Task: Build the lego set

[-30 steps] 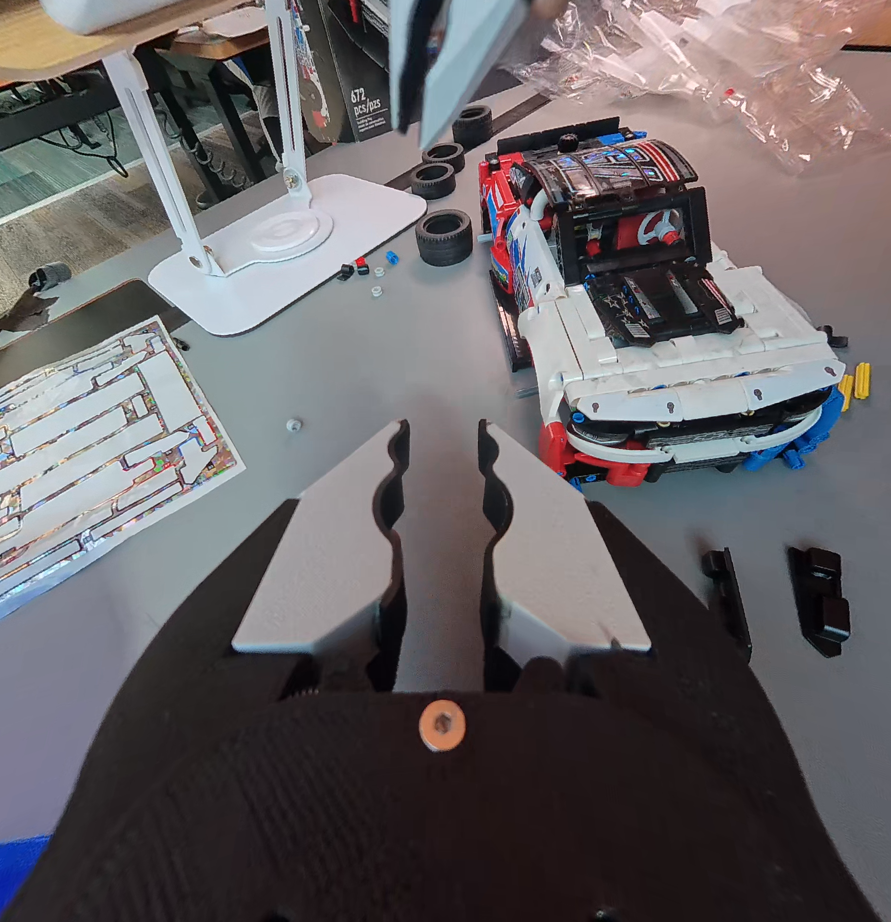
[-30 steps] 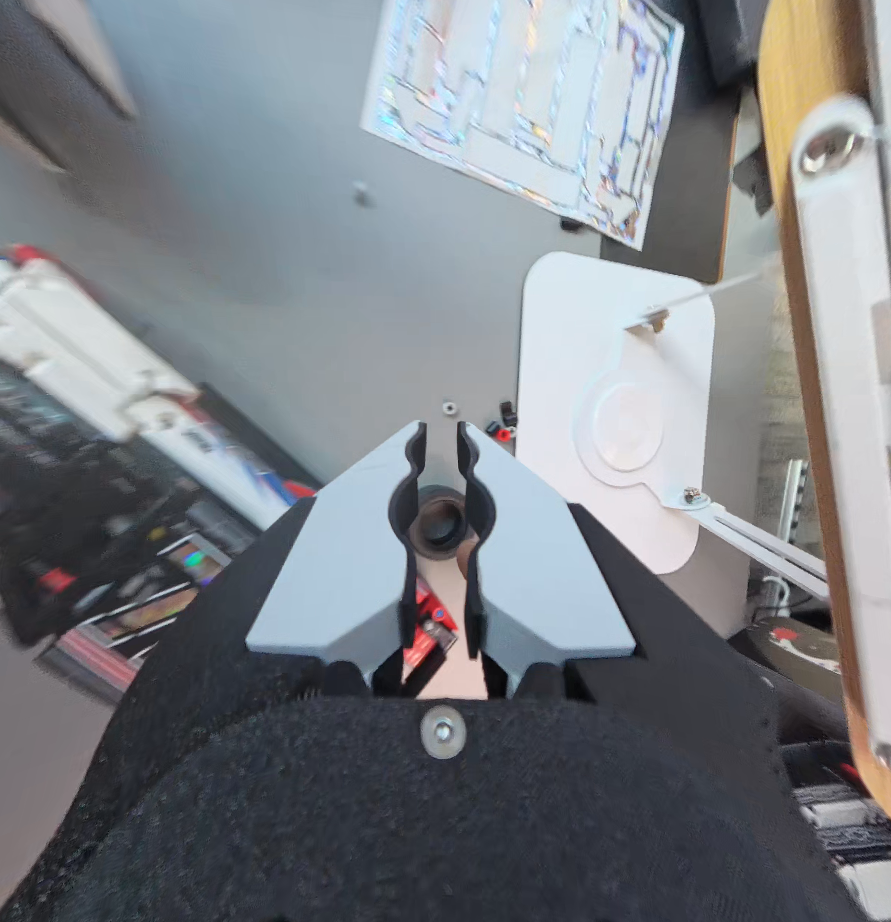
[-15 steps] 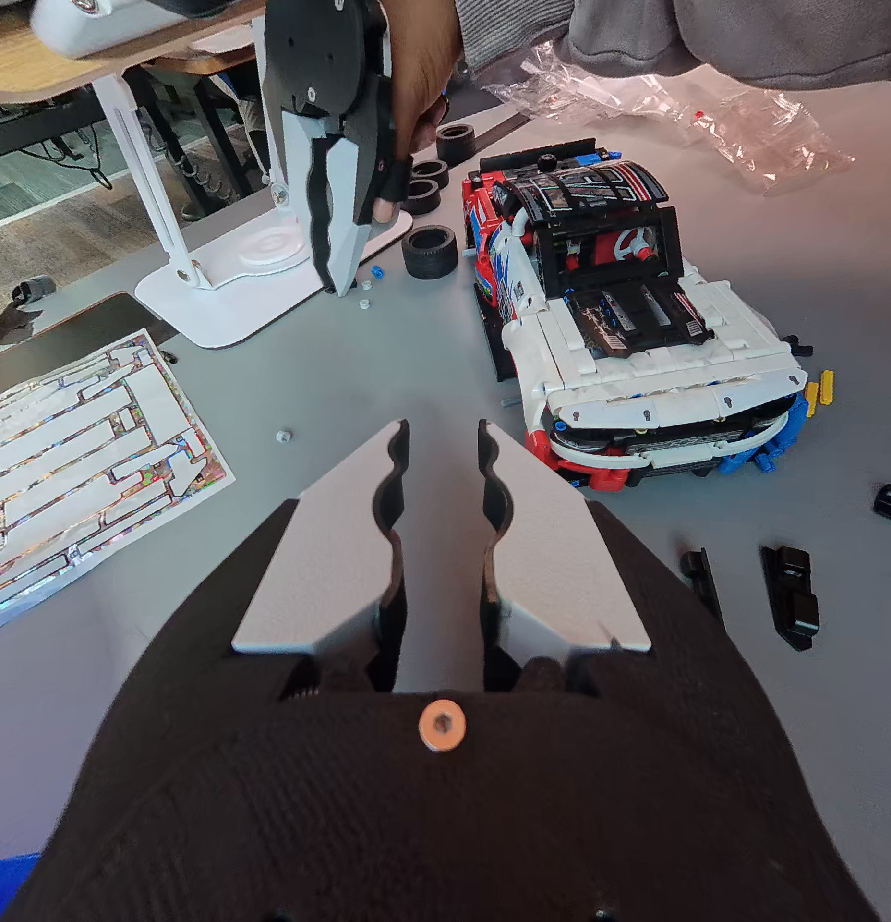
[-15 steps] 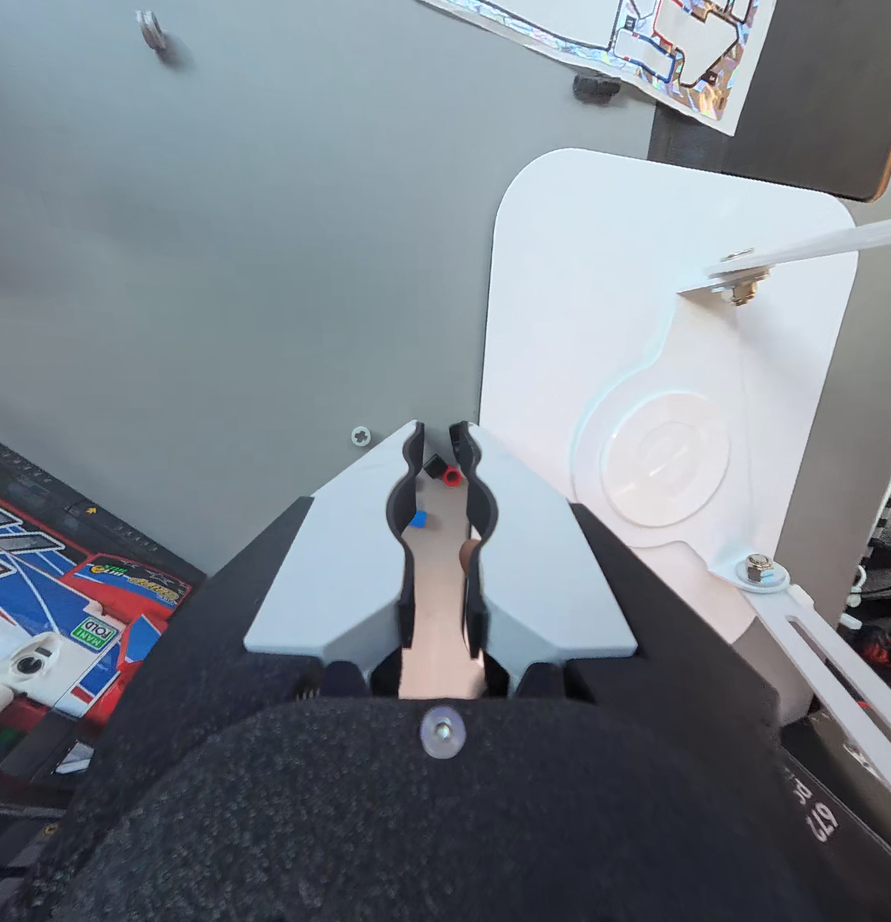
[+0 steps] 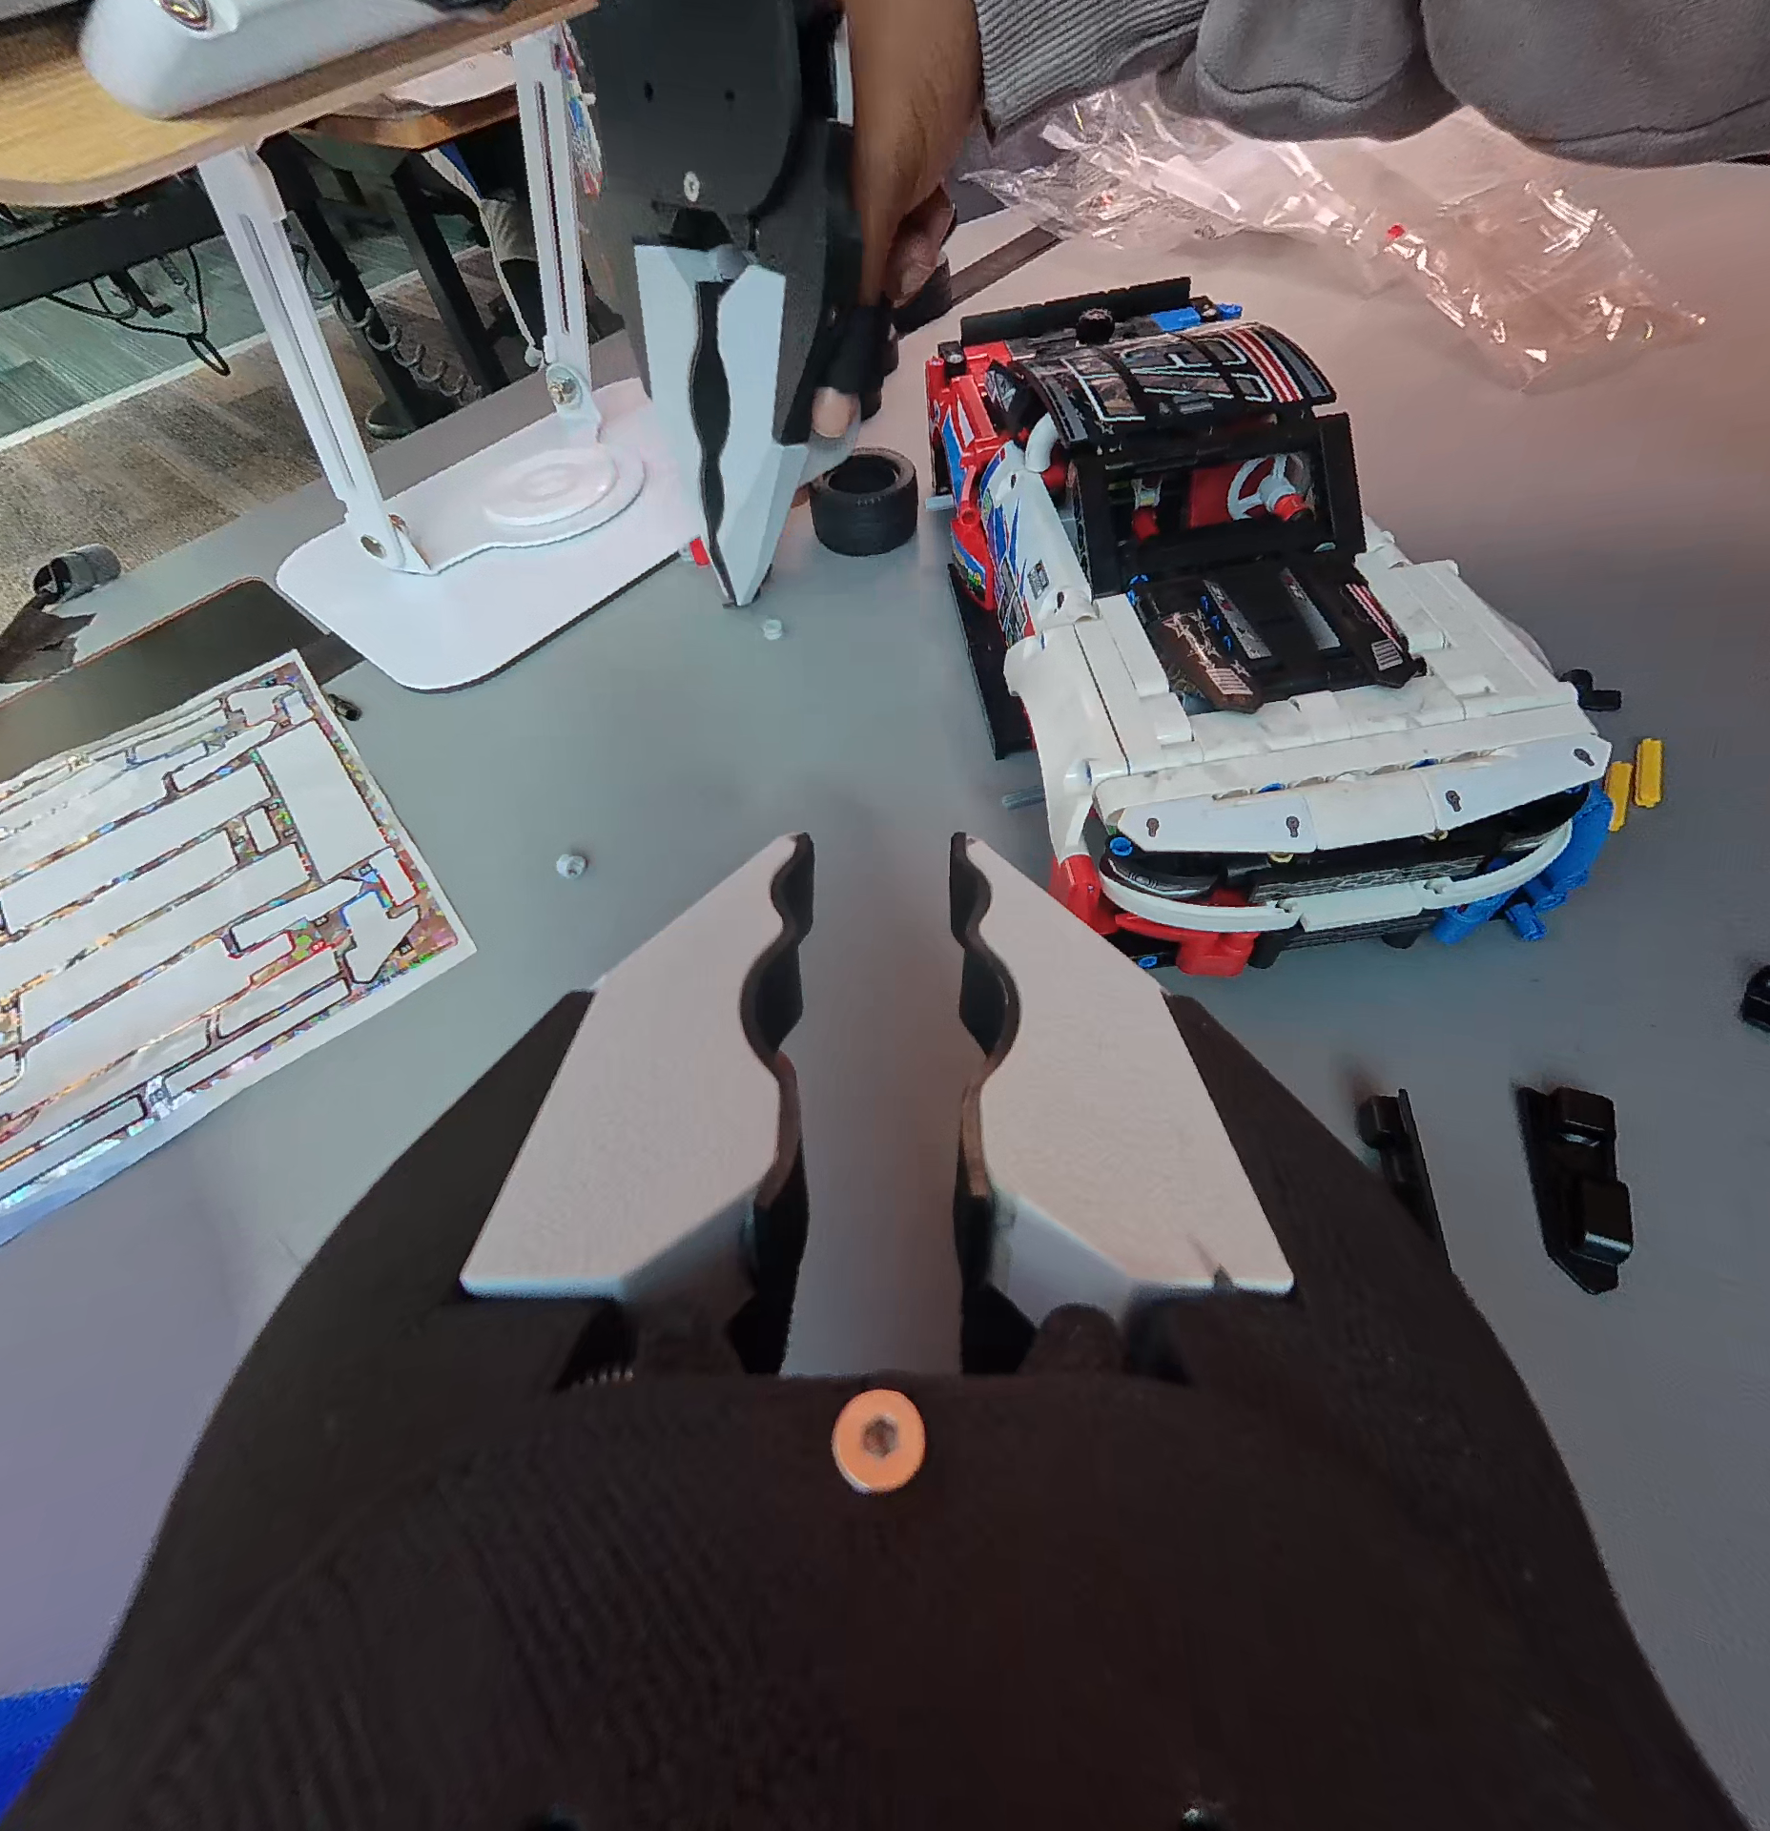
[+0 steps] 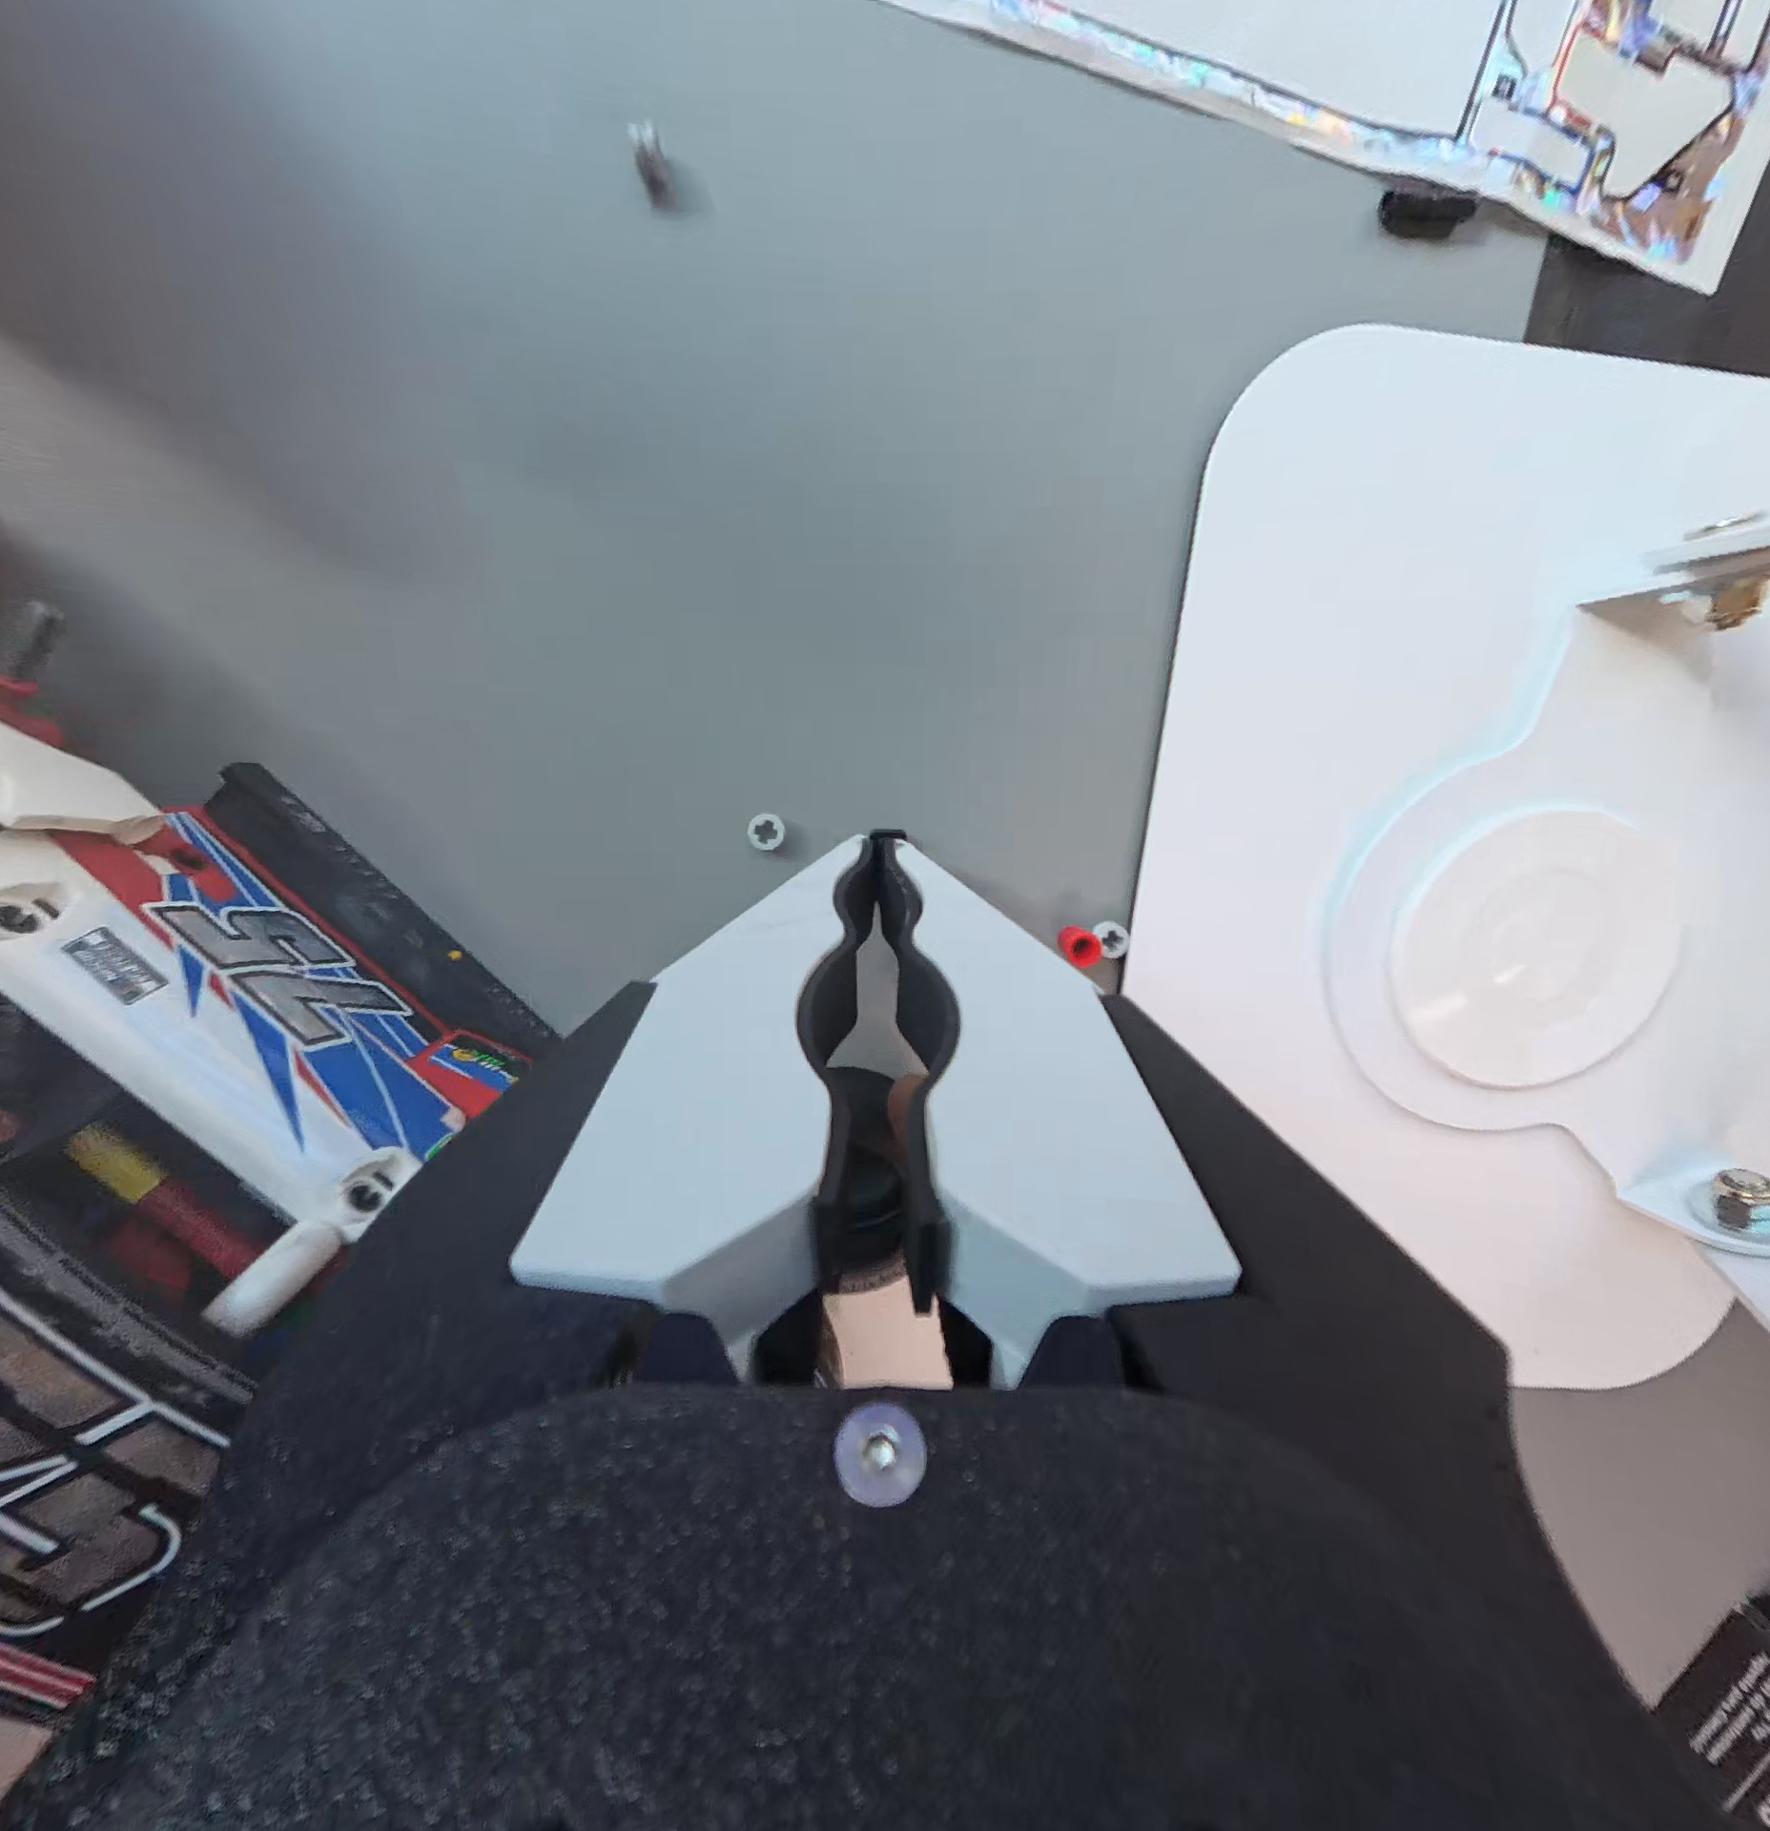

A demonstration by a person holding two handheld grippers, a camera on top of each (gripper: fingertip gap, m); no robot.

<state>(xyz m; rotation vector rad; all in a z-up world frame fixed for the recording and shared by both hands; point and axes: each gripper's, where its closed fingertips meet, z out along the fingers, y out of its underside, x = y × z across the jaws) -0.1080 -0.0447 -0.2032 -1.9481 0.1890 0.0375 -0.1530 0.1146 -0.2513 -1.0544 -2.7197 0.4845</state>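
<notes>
1. The lego car (image 5: 1248, 634) stands on the grey table (image 5: 762, 753), body largely assembled; no wheels appear fitted.
2. A loose tyre (image 5: 866, 500) and black parts (image 5: 1575, 1179) remain unattached.
3. Left gripper (image 5: 881, 862): tongs spread, empty, hovering before the car.
4. Right gripper (image 6: 883, 842): tips pressed together on a small black piece (image 6: 886, 834) beside the white stand base (image 6: 1456, 793), apparently a pick-up.

Car (image 6: 217, 1001) blurred, cut off left
</notes>
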